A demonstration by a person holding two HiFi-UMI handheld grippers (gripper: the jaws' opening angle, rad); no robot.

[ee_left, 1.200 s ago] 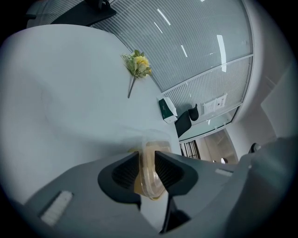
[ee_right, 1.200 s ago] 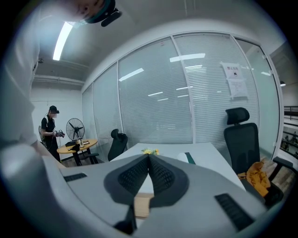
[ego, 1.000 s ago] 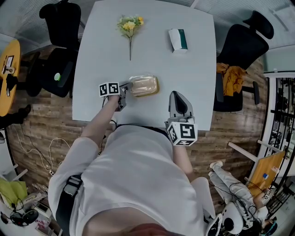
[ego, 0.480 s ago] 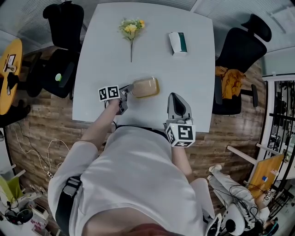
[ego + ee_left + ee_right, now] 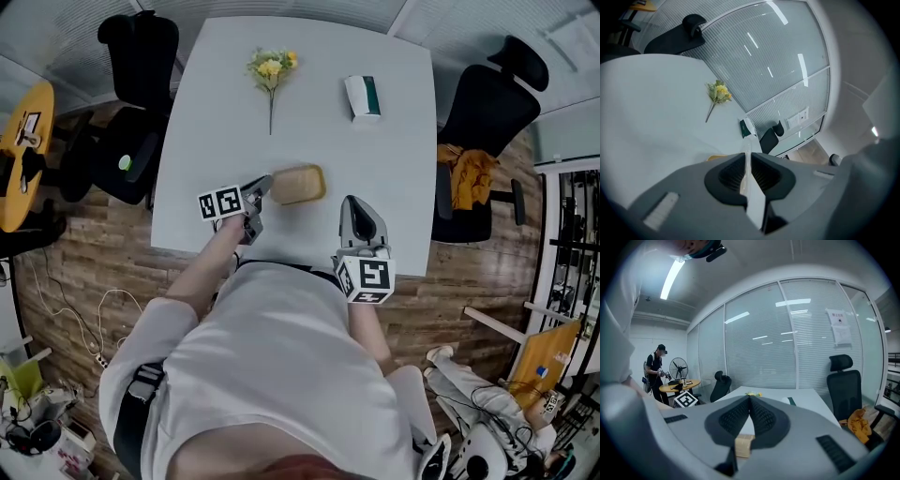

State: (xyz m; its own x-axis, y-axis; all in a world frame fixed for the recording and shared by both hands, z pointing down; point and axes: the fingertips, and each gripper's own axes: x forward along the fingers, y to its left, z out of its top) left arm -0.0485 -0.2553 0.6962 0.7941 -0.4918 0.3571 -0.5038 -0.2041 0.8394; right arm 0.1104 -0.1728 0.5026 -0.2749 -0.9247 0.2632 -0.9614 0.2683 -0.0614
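Observation:
A clear plastic container [image 5: 300,185] with brownish contents lies on the white table [image 5: 394,178], near its front edge. My left gripper [image 5: 262,185] is at the container's left end. In the left gripper view the jaws [image 5: 746,157] are pressed together on a thin clear plastic edge [image 5: 751,187] of it, and a yellowish bit of the container [image 5: 717,158] shows just beyond. My right gripper [image 5: 355,203] hovers to the right of the container, apart from it. Its jaws [image 5: 750,401] are shut with nothing between them.
A small bunch of yellow flowers [image 5: 270,67] lies at the table's far left, a tissue box [image 5: 362,97] at the far right. Black office chairs [image 5: 483,89] stand on both sides. Glass walls with blinds [image 5: 759,352] lie beyond; a person stands by a round table [image 5: 680,386].
The left gripper's jaws have closed from a wide hold around the container to a pinch on its thin edge, and its view has tilted upward. The right gripper has hardly moved.

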